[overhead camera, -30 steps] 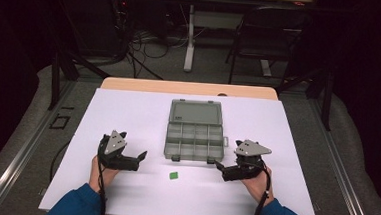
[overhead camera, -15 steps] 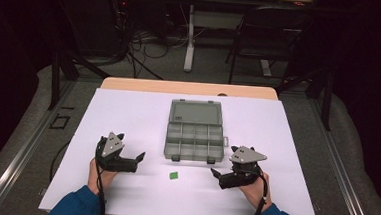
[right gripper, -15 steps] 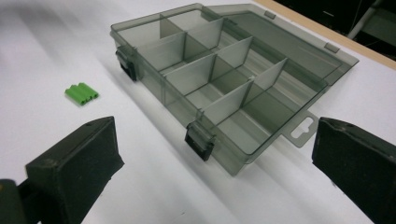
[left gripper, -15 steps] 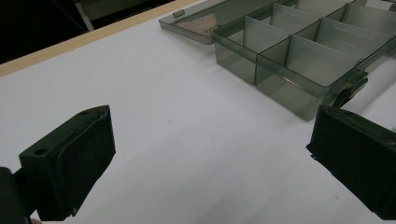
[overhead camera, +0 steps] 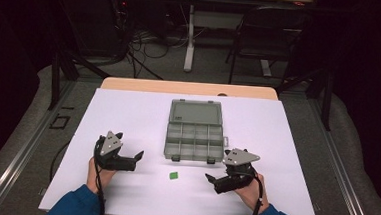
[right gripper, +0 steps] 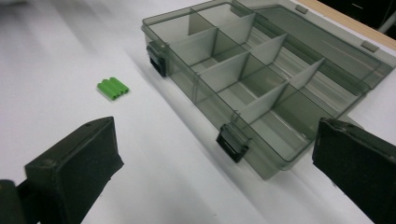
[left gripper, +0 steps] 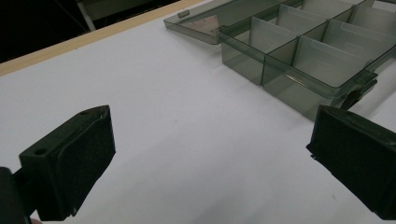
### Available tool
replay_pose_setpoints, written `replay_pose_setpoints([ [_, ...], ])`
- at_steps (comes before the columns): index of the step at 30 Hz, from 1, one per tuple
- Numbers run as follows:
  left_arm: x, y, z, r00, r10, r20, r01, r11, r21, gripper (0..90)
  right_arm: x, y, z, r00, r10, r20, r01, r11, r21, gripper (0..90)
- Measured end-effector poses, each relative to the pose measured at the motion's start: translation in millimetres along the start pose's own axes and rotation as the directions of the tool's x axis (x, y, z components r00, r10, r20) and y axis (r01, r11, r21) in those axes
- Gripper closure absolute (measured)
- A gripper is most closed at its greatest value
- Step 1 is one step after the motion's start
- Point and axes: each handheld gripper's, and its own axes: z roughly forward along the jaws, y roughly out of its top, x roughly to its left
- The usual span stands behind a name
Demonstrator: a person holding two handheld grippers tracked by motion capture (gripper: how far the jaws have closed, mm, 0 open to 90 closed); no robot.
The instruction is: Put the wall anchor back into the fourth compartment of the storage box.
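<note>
White and matte, the worktop (overhead camera: 128,113) carries an open, smoky-grey translucent plastic organiser box (overhead camera: 195,136) with thin dividers, its lid folded flat behind. A small green ribbed plastic block (overhead camera: 174,175) lies just in front of the box, between the two tools. Left hand-held gripper (overhead camera: 136,157) and right hand-held gripper (overhead camera: 209,178) both have their padded black jaws spread wide, gripping nothing.

Blue sleeves; black left gripper (overhead camera: 136,157) and right gripper (overhead camera: 210,179), grey three-cornered top plates, black cables.
</note>
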Motion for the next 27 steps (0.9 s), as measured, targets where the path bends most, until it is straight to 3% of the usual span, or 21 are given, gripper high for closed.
replay_pose_setpoints([
  [17,0.0,-2.7,-4.5,0.9994,-0.032,-0.01,0.032,0.9994,-0.012,0.1,28.0,13.7,16.2,0.9937,-0.056,-0.097,0.058,0.998,0.02,0.0],
  [27,0.6,-2.7,-2.2,0.9998,-0.012,-0.015,0.012,0.9999,-0.008,0.1,39.6,21.2,30.1,0.9852,-0.089,-0.146,0.095,0.995,0.031,0.0],
])
